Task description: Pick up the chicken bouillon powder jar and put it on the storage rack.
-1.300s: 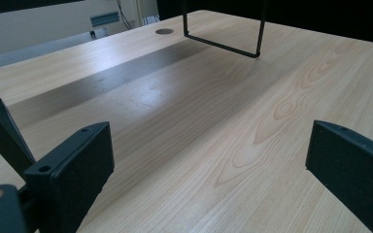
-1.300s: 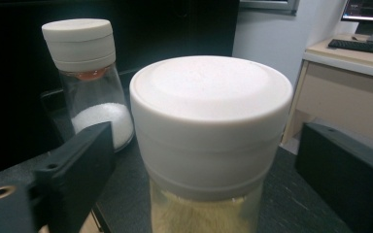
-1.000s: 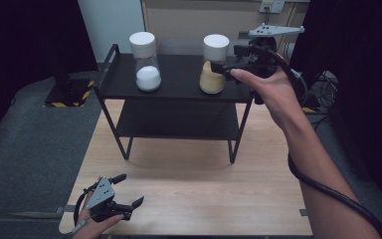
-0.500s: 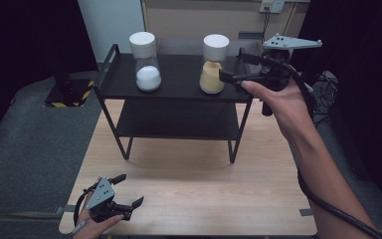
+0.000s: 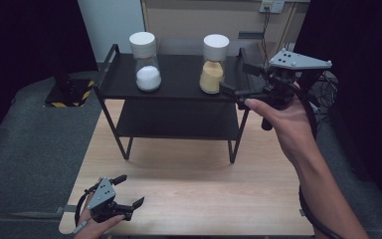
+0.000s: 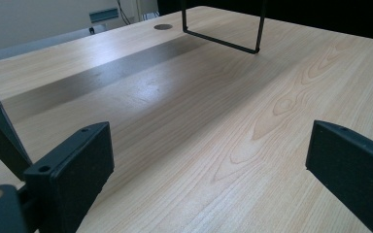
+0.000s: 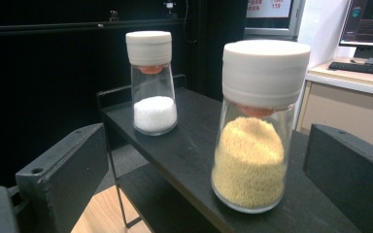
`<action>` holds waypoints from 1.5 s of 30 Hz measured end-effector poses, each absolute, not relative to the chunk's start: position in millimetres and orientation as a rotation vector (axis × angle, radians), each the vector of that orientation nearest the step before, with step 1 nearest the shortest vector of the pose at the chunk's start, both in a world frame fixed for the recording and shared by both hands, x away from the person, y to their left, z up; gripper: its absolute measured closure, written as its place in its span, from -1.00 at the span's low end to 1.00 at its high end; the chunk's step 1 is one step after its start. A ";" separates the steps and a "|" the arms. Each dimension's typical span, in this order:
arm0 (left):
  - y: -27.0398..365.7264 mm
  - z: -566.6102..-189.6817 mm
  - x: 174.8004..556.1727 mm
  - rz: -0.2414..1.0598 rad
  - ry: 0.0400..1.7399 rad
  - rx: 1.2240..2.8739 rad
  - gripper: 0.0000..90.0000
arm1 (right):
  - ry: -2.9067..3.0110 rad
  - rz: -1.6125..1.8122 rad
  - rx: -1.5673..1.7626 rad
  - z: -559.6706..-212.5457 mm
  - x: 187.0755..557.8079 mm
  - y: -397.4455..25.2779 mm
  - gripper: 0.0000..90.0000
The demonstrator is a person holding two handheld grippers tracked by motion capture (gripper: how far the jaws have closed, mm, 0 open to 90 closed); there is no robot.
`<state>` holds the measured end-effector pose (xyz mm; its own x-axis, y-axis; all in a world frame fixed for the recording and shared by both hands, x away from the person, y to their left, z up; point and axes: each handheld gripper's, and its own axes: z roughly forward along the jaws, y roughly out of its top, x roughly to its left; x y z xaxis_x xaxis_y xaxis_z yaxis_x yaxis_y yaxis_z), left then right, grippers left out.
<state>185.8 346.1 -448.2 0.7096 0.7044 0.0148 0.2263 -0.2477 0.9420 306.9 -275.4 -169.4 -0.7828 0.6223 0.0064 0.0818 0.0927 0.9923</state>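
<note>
Two clear jars with white lids stand on the top shelf of a black rack (image 5: 179, 97). One jar (image 5: 148, 74) holds white grains, the other jar (image 5: 212, 75) yellow grains. My right gripper (image 5: 235, 78) is open just right of the yellow jar, jaws pointing at it without touching. In the right gripper view the yellow jar (image 7: 252, 160) stands close ahead between the spread jaws, with the white jar (image 7: 154, 114) farther back. My left gripper (image 5: 130, 190) is open and empty, low over the table's near left corner.
The rack stands on a light wooden table (image 5: 189, 179), with an empty lower shelf (image 5: 176, 127). In the left gripper view, the rack's legs (image 6: 221, 41) rise far ahead over bare wood. Grey floor surrounds the table; a cable trails from the right gripper.
My right gripper has drawn back to the right, from beside the yellow jar to a short gap away. The jars and the left gripper have not moved.
</note>
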 end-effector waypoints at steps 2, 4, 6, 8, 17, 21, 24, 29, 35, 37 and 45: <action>345.8 -447.9 184.9 0.543 0.737 1.801 -0.95 | 1.957 1.745 0.694 -173.0 305.6 -276.3 -0.93; 345.9 -448.1 184.4 0.547 0.739 1.797 -0.95 | 1.953 1.765 0.691 -178.0 304.1 -277.5 -0.93; 346.1 -448.4 183.9 0.548 0.746 1.791 -0.95 | 1.947 1.782 0.686 -182.8 301.9 -277.6 -0.93; 345.8 -448.9 183.4 0.553 0.755 1.787 -0.95 | 1.945 1.795 0.680 -187.6 299.4 -276.7 -0.93; 346.5 -451.4 182.9 0.551 0.777 1.780 -0.95 | 1.939 1.815 0.641 -214.1 286.2 -272.5 -0.94; 345.8 -452.1 182.9 0.550 0.778 1.779 -0.95 | 1.937 1.821 0.657 -226.4 282.3 -273.9 -0.94; 345.5 -452.2 182.5 0.549 0.778 1.774 -0.95 | 1.935 1.825 0.660 -233.8 278.8 -275.7 -0.95; 344.3 -452.8 182.7 0.545 0.776 1.777 -0.95 | 1.931 1.825 0.658 -244.0 272.1 -278.0 -0.95; 342.9 -453.3 183.3 0.540 0.772 1.782 -0.95 | 1.926 1.839 0.663 -257.7 266.3 -280.5 -0.96; 342.6 -453.7 183.4 0.539 0.771 1.783 -0.95 | 1.927 1.838 0.664 -262.5 264.6 -281.0 -0.96; 343.3 -454.3 183.2 0.538 0.776 1.773 -0.95 | 1.939 1.827 0.668 -285.1 258.7 -279.9 -0.97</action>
